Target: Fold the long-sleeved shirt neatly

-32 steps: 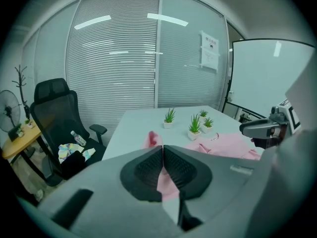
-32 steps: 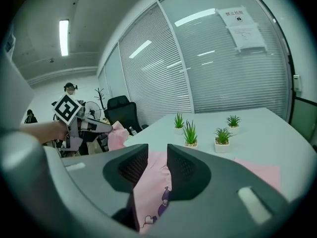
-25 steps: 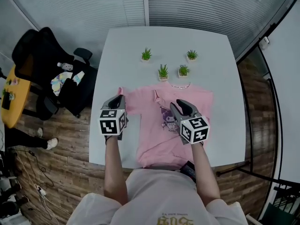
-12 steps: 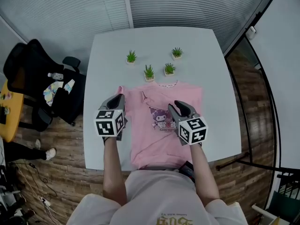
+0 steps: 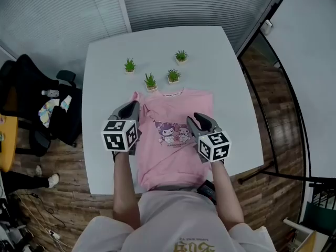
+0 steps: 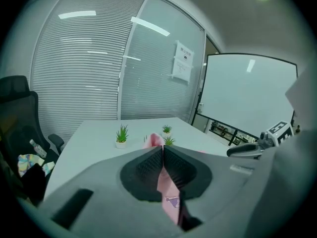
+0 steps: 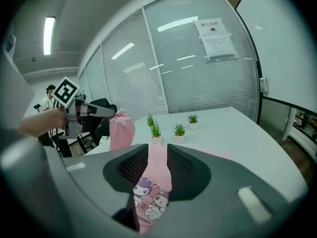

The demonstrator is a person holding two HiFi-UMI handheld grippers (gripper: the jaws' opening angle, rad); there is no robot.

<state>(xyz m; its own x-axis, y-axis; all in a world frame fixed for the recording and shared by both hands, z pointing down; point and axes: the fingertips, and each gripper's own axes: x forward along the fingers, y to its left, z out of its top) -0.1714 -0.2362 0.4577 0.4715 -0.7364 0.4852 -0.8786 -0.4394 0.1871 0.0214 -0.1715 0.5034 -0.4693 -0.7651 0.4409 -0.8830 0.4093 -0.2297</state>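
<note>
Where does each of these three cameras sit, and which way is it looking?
Head view: on the person's head, facing steeply down at table, shirt, plants; shows forearms, left gripper, right gripper.
Left gripper view: on the left gripper, facing along its jaws, shut on shirt cloth; right gripper at right.
Right gripper view: on the right gripper, facing along its parted jaws over the shirt; left hand at left.
Shared: all three see shirt and plants.

Three cameras, one table [image 5: 220,56].
Head view looks steeply down from above; the views on the left gripper [image 5: 131,106] and right gripper [image 5: 199,118] skim low and close toward the shared potted plants [image 5: 150,81].
</note>
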